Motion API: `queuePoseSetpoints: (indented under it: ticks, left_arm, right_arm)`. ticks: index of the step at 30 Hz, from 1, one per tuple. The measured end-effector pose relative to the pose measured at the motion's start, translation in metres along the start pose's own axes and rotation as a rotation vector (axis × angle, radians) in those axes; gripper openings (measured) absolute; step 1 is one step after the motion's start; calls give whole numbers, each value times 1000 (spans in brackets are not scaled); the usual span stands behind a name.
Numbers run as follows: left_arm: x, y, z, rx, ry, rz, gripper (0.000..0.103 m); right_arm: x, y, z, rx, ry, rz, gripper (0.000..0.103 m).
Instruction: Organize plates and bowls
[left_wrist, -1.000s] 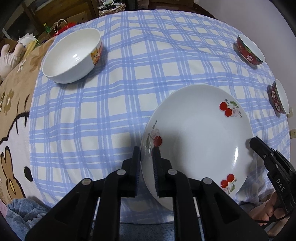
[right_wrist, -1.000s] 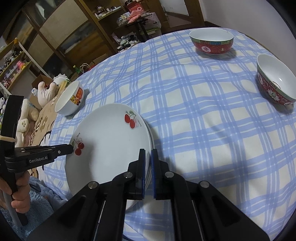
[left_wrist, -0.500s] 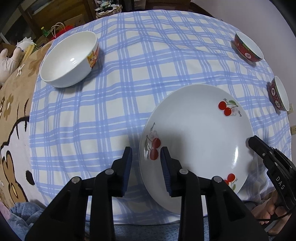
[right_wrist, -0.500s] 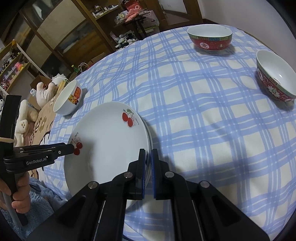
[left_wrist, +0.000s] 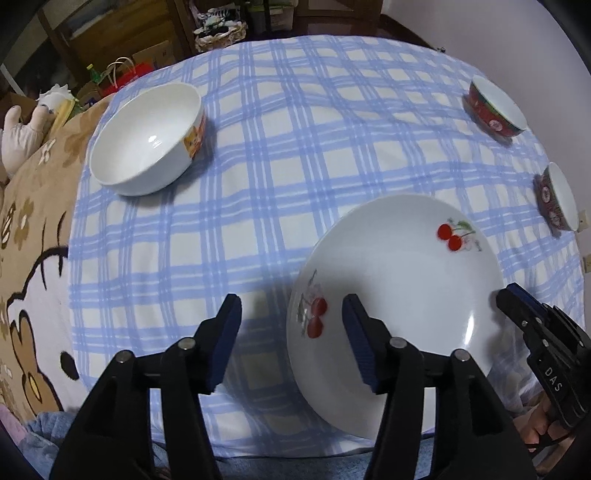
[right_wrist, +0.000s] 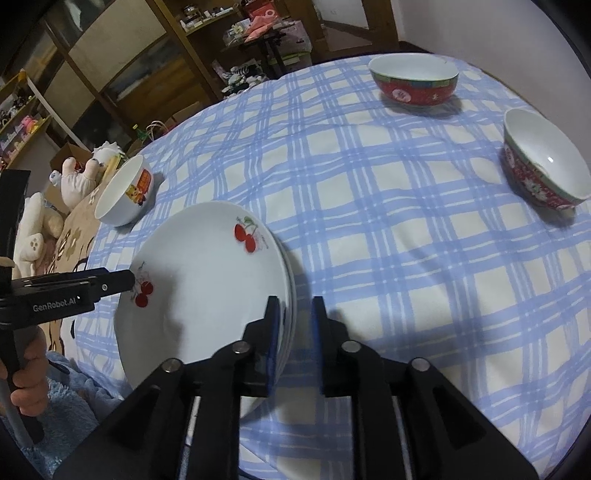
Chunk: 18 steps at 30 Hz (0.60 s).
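Beside stacked cherry plates (left_wrist: 399, 295), left gripper (left_wrist: 291, 339) marked GenRobot.AI, right gripper (right_wrist: 293, 339) DAS, both fingers parted

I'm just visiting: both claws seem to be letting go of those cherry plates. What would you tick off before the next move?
1. Left gripper open, its fingers astride the rim: ok.
2. Right gripper open, rim between its fingers: ok.
3. Cherry plates stacked; the rim lines look even: ok.
4. Stack fully on the tablecloth: not ok, the near edge seems to overhang.
5. White bowl upright, apart from the stack: ok.
6. Two red bowls apart from each other, not nested yet: ok.
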<state>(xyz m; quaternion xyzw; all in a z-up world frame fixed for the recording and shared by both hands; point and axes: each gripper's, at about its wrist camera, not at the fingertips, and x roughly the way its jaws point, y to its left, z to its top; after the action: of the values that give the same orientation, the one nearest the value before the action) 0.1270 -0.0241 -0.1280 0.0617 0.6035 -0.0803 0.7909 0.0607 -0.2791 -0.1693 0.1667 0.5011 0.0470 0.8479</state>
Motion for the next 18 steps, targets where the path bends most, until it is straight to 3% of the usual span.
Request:
queuePoseSetpoints:
  ticks: [2,5,7,13,18]
  left_arm:
    - [-3,1,2,0,-5,-22,69]
    - [-13,4,6,12,-48,8,82]
    - [-20,6,10,24,-72,39,88]
    - [-41,21,22,32,-83,54,90]
    - [-54,43,40,20,-95,63,90]
  right_arm:
    - [-2,0,4,-4,-6,-3,43]
    - [-3,4,9,-20,-14,-26,47]
    - [-3,8,15,-31,-14,-28,55]
    - [-11,24,35,-55,-38,-17,87]
    - [-5,47,59,-109,-30,-9,90]
